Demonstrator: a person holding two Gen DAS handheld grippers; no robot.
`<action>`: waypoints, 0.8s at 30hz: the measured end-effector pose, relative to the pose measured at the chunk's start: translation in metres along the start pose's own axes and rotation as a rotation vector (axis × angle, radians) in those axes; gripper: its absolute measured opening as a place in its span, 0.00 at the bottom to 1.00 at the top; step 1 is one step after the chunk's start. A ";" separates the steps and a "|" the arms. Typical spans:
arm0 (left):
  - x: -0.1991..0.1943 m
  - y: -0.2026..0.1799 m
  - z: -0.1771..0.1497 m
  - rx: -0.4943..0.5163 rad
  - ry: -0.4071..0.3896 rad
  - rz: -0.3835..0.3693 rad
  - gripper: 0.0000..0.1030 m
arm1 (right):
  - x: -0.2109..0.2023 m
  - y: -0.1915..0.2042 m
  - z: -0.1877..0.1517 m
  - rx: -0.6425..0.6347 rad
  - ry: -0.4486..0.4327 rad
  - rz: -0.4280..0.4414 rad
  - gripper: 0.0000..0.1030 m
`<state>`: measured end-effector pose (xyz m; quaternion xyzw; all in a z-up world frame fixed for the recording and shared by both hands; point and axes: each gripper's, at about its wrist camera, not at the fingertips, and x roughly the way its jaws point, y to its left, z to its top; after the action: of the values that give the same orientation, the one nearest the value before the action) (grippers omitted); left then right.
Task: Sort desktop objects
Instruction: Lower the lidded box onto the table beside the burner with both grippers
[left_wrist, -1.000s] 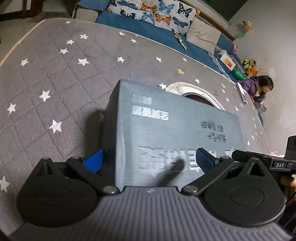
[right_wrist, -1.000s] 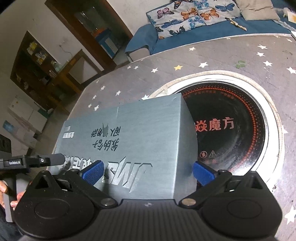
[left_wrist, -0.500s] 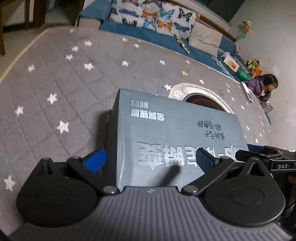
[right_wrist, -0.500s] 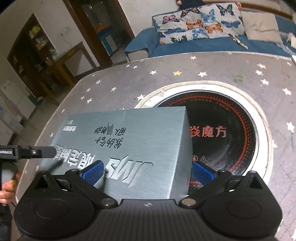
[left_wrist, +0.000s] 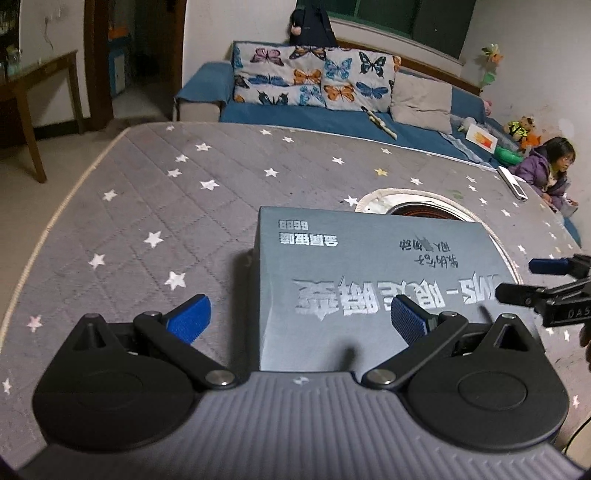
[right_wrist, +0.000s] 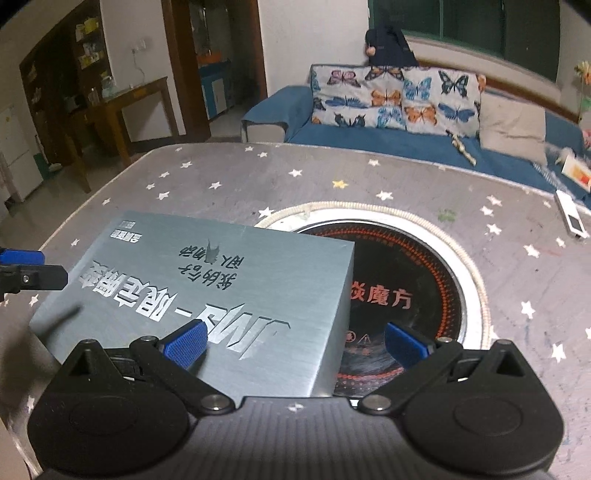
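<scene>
- Left wrist view: grey box (left_wrist: 354, 280) lies flat on the desk (left_wrist: 155, 206), silver print on its lid, lid closed; contents not visible.
- Left gripper (left_wrist: 299, 317) spread wide, straddling the box's near left corner: one blue pad off the box's left side over the star-patterned cover, the other above the lid. Neither pad appears to press on the box; nothing held.
- Right gripper's fingers enter at the right edge of this view, near the box's right end.
- Right wrist view: right gripper (right_wrist: 295, 343) also wide open, straddling the box's (right_wrist: 207, 295) near right corner. Left pad over the lid, right pad over the black hob (right_wrist: 402, 299). Nothing gripped.
- Box's right end overlaps the rim of the round hob set in the desk (right_wrist: 517, 280); the rest sits on the cover.
- White remote (right_wrist: 570, 218) lies near the far right edge of the desk, well apart from the box.
- Beyond the desk: blue sofa (left_wrist: 295, 114) with butterfly cushions (left_wrist: 314, 81) and a plain grey cushion.
- A person (left_wrist: 546, 173) in a purple jacket sits past the desk's far right corner, with soft toys close by.
- Wooden table (right_wrist: 125, 99) at far left, by a doorway.
- Nothing lies between either gripper and the box.
</scene>
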<state>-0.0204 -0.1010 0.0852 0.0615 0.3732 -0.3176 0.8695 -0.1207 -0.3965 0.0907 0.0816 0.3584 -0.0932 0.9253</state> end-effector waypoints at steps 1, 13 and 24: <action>-0.002 0.000 -0.003 0.002 -0.004 0.007 1.00 | -0.003 0.000 -0.001 -0.004 -0.008 -0.006 1.00; -0.023 0.021 -0.033 -0.091 -0.045 0.079 1.00 | -0.028 -0.007 -0.026 0.033 -0.064 -0.024 1.00; -0.038 0.035 -0.058 -0.146 -0.042 0.149 1.00 | -0.042 -0.010 -0.059 0.044 -0.047 -0.022 1.00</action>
<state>-0.0544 -0.0338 0.0659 0.0187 0.3717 -0.2254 0.9004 -0.1913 -0.3889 0.0752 0.0959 0.3352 -0.1132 0.9304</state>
